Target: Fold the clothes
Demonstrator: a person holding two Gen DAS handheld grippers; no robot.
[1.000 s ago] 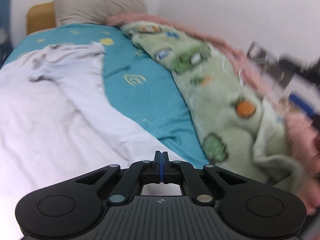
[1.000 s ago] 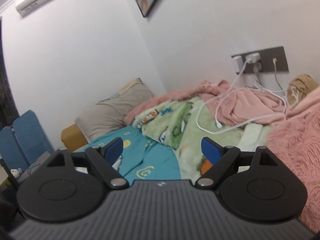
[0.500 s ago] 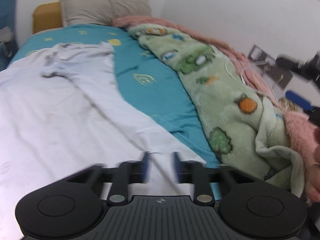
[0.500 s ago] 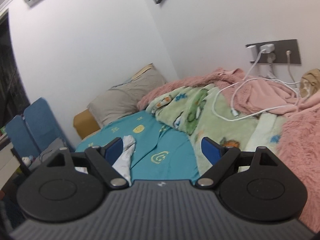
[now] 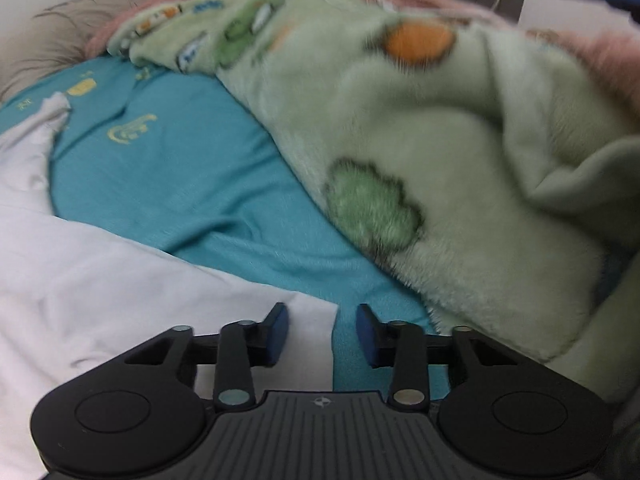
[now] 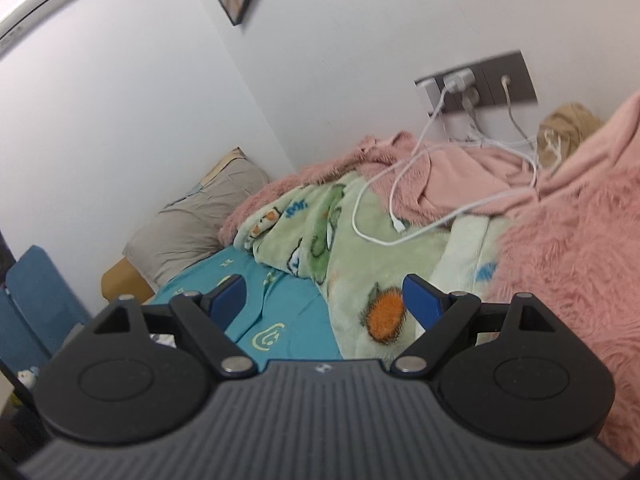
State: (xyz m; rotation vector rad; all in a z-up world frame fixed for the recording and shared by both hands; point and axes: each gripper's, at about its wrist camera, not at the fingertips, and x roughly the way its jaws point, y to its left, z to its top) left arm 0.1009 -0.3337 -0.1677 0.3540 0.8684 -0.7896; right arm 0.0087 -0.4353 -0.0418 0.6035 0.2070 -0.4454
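Note:
A white garment (image 5: 100,280) lies spread on the teal bed sheet (image 5: 180,184), filling the left of the left wrist view. Its near corner (image 5: 316,312) lies between the open jaws of my left gripper (image 5: 322,334), just below them; nothing is gripped. My right gripper (image 6: 324,300) is open and empty, held high above the bed and facing the wall. The garment is hidden in the right wrist view.
A green cartoon blanket (image 5: 420,140) is piled along the right of the bed, with a pink fluffy blanket (image 6: 560,264) beside it. White charger cables (image 6: 400,216) hang from a wall socket (image 6: 480,84). A grey pillow (image 6: 192,228) lies at the head.
My left gripper opened from shut and moved right and lower over the garment's corner. My right gripper stayed open and swung slightly, facing the wall.

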